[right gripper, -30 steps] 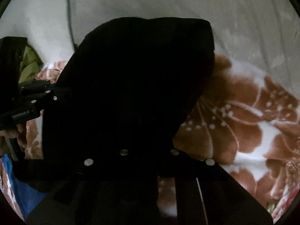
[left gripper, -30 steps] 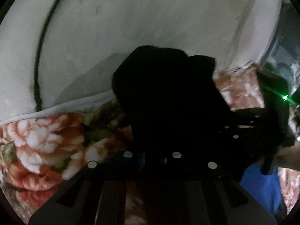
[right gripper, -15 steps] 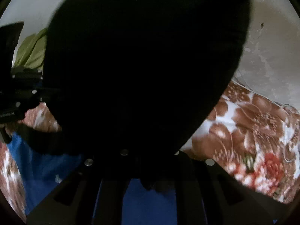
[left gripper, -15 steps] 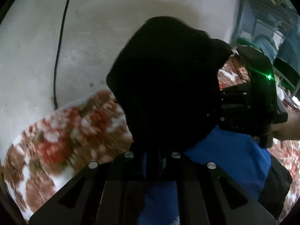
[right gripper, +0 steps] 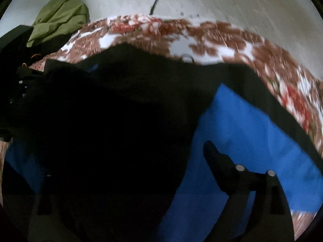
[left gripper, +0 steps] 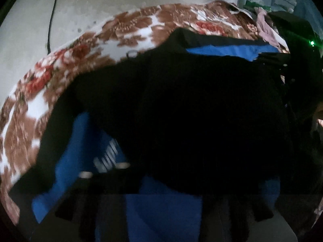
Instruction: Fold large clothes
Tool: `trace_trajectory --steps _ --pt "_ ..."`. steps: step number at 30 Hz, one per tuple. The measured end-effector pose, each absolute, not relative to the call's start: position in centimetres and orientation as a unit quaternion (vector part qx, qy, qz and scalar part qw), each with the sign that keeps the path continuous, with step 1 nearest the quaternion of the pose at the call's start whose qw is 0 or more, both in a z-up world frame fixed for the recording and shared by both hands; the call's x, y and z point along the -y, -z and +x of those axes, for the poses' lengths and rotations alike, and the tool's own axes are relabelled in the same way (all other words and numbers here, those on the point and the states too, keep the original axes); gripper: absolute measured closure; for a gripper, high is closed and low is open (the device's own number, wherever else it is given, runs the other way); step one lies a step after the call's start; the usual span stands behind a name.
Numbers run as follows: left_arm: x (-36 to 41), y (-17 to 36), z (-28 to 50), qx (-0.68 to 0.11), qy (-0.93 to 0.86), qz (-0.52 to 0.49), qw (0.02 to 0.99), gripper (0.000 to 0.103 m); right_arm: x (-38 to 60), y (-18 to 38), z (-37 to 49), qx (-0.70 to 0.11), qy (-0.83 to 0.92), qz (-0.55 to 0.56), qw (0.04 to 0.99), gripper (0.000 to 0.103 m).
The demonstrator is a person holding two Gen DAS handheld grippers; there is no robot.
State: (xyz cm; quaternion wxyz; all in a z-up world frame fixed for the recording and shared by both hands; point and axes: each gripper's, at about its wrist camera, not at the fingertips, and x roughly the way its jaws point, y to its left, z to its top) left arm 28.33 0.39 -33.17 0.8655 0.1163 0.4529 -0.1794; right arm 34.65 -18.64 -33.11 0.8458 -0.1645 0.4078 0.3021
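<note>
Black-and-blue garment (left gripper: 181, 111) lies folded across a floral blanket (left gripper: 131, 28), filling both views (motion blur throughout). Right gripper (right gripper: 129, 181): jaws opening, right finger (right gripper: 218, 157) at 4 o'clock clear of the black fold. Left gripper (left gripper: 161, 207): jaws opening over blue fabric. Green cloth (right gripper: 58, 18) at 11 o'clock, against the wall

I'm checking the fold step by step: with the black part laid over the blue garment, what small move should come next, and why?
Probably lift both grippers clear. The black flap already lies over the blue garment on the floral blanket. The right gripper jaws are opening with one finger bare over blue; the left gripper jaws are opening too.
</note>
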Motion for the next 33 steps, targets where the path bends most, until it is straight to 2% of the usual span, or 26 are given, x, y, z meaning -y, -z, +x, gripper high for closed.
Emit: trace_trajectory --steps 1,2,5,9,14,17,21,24,33 --pt "-0.2 33.5 27.4 -0.452 0.175 0.12 0.867 0.034 19.2 33.5 33.7 -0.411 -0.294 -0.167 0.847 0.01" --pt "0.1 33.8 26.2 -0.449 0.168 0.13 0.868 0.025 19.6 33.8 32.9 -0.413 -0.287 -0.172 0.847 0.009" --pt "0.8 34.7 23.5 -0.451 0.161 0.147 0.866 0.019 21.1 34.2 30.7 -0.416 -0.273 -0.178 0.849 0.005" --pt "0.5 34.0 21.0 -0.452 0.139 0.125 0.872 0.017 23.0 33.3 28.7 -0.419 -0.254 -0.176 0.854 0.005" --pt "0.1 29.4 18.4 -0.438 0.118 0.076 0.888 0.012 25.3 30.0 27.3 -0.423 -0.249 -0.14 0.86 0.005" --pt "0.0 25.5 18.9 -0.414 0.116 0.05 0.902 0.005 25.7 26.7 27.4 -0.41 -0.253 -0.126 0.867 0.005" --pt "1.6 23.0 21.9 -0.397 0.123 0.028 0.909 0.005 24.1 23.5 29.2 -0.391 -0.253 -0.124 0.876 0.005" --pt "2.8 24.3 24.2 -0.401 0.125 0.046 0.907 0.005 21.6 23.8 31.5 -0.396 -0.234 -0.14 0.877 0.005" --pt "2.3 34.5 28.1 -0.46 0.14 0.069 0.874 0.005 15.6 33.7 34.4 -0.42 -0.217 -0.214 0.855 0.005"
